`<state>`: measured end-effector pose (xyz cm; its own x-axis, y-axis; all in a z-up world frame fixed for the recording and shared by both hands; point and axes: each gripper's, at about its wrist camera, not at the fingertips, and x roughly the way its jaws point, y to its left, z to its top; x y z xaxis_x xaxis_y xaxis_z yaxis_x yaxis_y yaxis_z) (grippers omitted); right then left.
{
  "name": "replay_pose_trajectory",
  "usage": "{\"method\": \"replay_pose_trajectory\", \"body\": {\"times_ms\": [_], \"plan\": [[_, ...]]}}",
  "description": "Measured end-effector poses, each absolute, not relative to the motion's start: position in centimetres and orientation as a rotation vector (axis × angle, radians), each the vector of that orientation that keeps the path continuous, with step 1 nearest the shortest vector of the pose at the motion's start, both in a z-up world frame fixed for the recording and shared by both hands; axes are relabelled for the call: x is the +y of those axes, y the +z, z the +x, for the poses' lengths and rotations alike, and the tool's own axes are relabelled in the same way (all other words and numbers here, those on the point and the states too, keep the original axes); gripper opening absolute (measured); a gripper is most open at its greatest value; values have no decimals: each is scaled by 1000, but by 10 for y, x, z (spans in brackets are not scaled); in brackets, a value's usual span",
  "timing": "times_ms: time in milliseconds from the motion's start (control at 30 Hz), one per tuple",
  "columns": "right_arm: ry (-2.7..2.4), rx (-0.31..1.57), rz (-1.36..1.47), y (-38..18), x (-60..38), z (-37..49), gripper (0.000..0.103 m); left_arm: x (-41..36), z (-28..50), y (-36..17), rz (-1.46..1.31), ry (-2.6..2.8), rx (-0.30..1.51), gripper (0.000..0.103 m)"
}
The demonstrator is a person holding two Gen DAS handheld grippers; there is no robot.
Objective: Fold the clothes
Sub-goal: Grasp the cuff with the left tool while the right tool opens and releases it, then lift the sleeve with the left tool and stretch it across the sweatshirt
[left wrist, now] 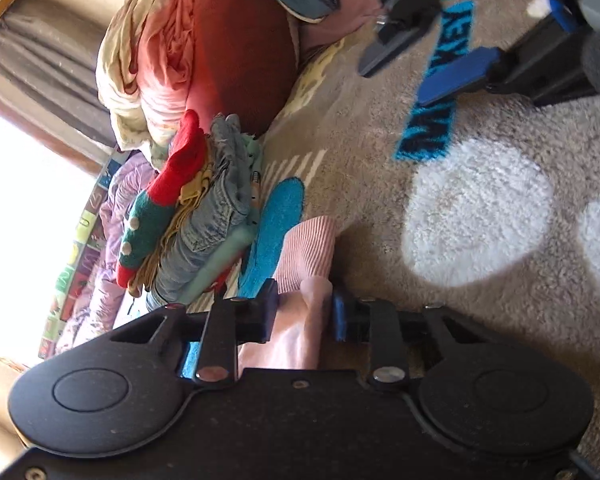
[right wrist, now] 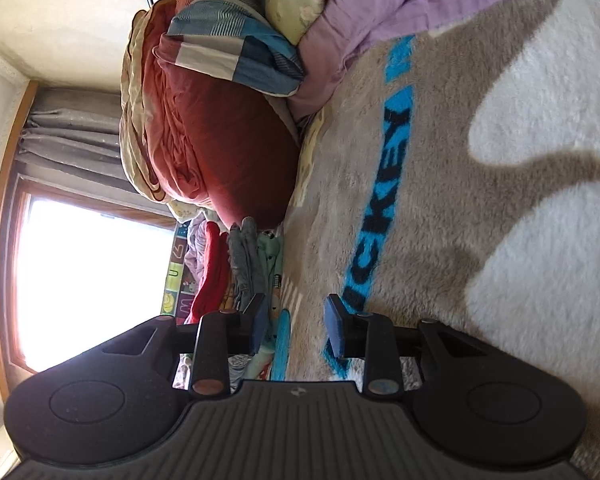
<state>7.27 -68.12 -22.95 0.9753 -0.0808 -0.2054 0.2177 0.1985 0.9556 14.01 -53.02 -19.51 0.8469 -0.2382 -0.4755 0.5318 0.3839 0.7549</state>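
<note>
A stack of folded clothes [left wrist: 192, 216] is seen at the left of the left wrist view, by the edge of the bed: a red-and-green knit on top, then something mustard-coloured, denim and a mint piece beneath. That part of the job is judged done. Just beside the stack, a pink garment [left wrist: 304, 280] with a ribbed cuff is draped over the grey plush blanket [left wrist: 380, 208] that covers the bed, and it is judged to be the piece now in hand, not yet folded. The garment is gripped by the left tongs [left wrist: 304, 312], whose blue pads are pressed in against a bunched fold of pink cloth. How many pieces remain cannot be told; a heap of red and cream bedding [left wrist: 204, 48] is piled behind the stack toward the head of the bed.

Further right in the same view, the right tongs [left wrist: 412, 64] are held above the blanket near its blue lettering, well apart from the garment. In the right wrist view the right tongs [right wrist: 298, 324] are seen parted with nothing between the pads, and are pointed along the blanket toward the stack [right wrist: 236, 264] and the window [right wrist: 96, 284]. Both tools are held rolled on their sides, low over the bed.
</note>
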Motion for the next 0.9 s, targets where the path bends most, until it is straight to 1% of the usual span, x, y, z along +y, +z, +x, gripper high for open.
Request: {"method": "replay_pose_trajectory", "body": {"times_ms": [33,133,233,300,433,467,533,633,767,833,900], "plan": [[-216,123,1345,-228,-681,72,33,-529,141,-194,1066,-508,316,11],[-216,119,1356,-229,-683,71,33,-522,143,-187,1016,-526,315,9],[-219,124,1346,-228,-682,69,33,-508,142,-169,932,-540,302,8],[-223,131,1330,-226,-681,69,34,-493,148,-149,800,-572,348,8],[-224,147,1297,-222,-677,70,39,-447,160,-101,490,-642,386,8],[-224,151,1287,-220,-676,70,40,-434,162,-91,434,-649,377,8],[-219,158,1268,-218,-673,71,44,-408,165,-71,325,-659,359,8],[-209,187,1212,-212,-660,76,49,-373,176,-47,180,-656,388,8],[-115,240,1118,-200,-628,90,53,-338,187,-24,62,-642,407,8],[-56,246,1054,-190,-609,94,61,-324,190,-16,28,-627,409,7],[9,240,987,-179,-589,94,63,-312,191,-8,8,-614,403,8]]}}
